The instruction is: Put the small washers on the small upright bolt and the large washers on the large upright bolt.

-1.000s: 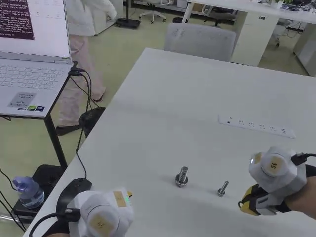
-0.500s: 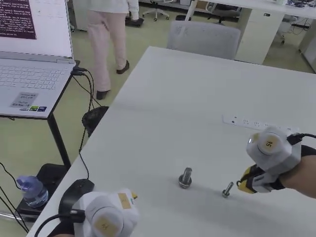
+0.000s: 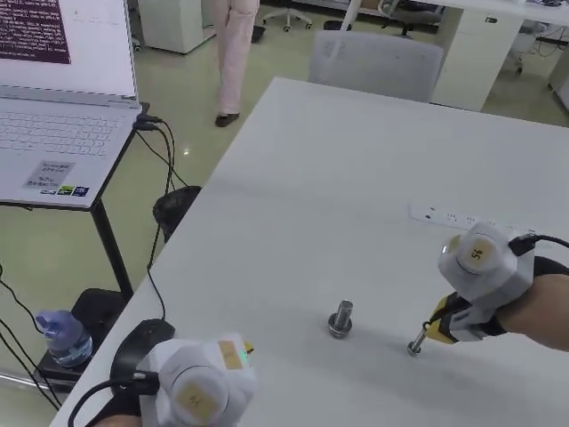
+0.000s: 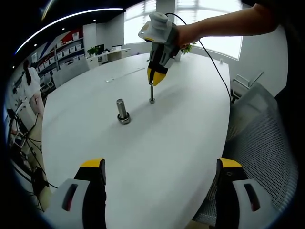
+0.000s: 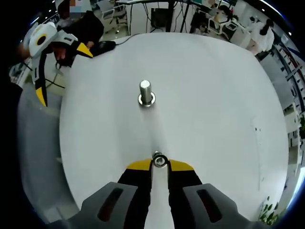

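You had two bolts standing upright on the white table (image 3: 338, 178): one large bolt (image 3: 340, 318) and, to its right, one small bolt (image 3: 414, 342). Washers (image 5: 146, 100) ringed the large bolt's foot; I could not tell how many. You held two grippers. Your left gripper (image 4: 161, 164) hung at the near table edge, its fingers spread wide and empty. Your right gripper (image 5: 159, 164) had its fingers drawn to a narrow slit right at the small bolt's top, with a small silver ring (image 5: 158, 159) at the tips. I could not tell whether they pinched a washer. One power strip (image 3: 462, 218) lay farther back. A second earlier the right gripper had hung clear of the small bolt, off to its right. Both bolts kept their places, and the left gripper stayed at its edge.
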`<state>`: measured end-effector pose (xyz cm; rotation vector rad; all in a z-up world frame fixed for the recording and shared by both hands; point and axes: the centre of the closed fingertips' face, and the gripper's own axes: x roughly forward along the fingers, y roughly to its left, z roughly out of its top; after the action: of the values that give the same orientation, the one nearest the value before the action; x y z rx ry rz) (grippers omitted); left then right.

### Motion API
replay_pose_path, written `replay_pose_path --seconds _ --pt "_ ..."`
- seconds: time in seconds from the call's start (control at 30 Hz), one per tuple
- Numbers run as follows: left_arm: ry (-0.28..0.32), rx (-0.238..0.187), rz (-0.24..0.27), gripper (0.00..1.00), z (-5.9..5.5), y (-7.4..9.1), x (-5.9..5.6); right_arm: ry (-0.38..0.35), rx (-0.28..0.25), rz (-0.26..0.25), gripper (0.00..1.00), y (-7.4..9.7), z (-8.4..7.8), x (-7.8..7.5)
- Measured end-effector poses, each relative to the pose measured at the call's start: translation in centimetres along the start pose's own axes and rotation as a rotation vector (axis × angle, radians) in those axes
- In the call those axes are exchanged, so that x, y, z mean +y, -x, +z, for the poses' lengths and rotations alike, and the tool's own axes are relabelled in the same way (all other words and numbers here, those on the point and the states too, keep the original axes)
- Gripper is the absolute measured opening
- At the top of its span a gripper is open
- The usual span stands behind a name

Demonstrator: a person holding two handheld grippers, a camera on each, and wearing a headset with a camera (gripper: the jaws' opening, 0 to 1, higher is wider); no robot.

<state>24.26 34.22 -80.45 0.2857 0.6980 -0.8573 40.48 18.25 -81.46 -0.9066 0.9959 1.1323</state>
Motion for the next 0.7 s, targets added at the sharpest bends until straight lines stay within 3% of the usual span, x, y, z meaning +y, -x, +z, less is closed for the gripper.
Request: replay_pose_path --seconds 0.7 --pt "0.013 -0.002 0.004 0.93 -0.7 0.1 0.2 0.007 0.033 0.021 0.13 -1.2 0.1 0.5"
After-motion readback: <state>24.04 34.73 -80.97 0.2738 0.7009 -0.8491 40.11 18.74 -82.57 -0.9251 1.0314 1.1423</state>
